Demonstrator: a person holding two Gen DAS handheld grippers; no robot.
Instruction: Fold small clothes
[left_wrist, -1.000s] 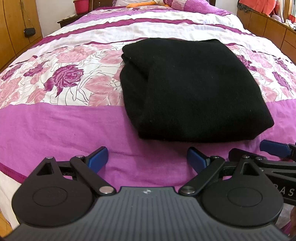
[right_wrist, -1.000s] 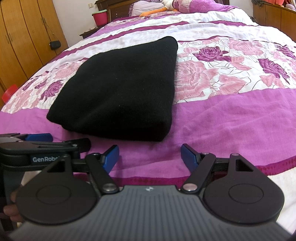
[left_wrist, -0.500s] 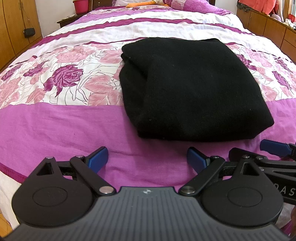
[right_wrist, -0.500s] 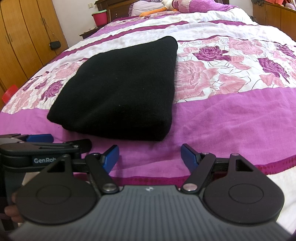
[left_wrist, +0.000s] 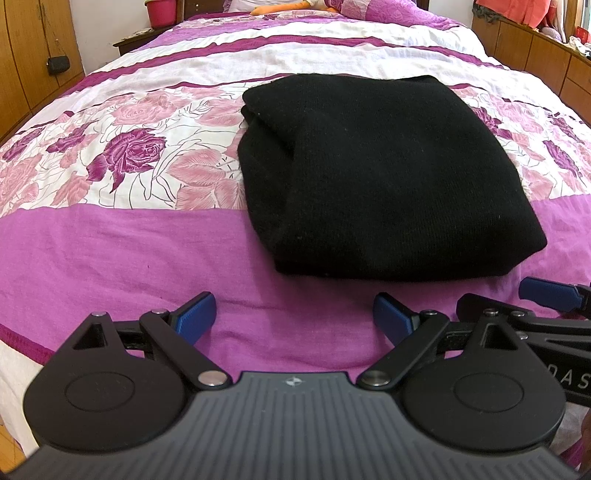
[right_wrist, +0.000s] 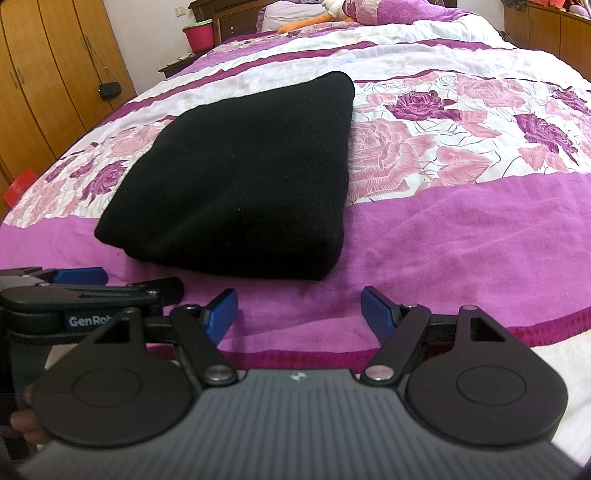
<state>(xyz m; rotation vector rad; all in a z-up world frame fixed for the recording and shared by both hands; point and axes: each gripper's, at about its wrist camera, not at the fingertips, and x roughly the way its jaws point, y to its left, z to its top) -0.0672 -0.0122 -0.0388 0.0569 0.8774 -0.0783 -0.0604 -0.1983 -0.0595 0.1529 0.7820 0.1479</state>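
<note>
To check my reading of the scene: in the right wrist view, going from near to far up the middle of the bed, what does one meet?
Right tool, open and empty → plain purple band of the bedspread → folded black garment → orange soft toy by the pillows.

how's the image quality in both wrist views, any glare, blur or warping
Left wrist view: sharp, with even daylight; the black folded garment reads as near-solid black, its folds faint, and fisheye warping bows the floral bedspread. Right wrist view: equally sharp; the wardrobe curves at the edge, and no harsh glare shows. The open left gripper and right gripper are in focus.
</note>
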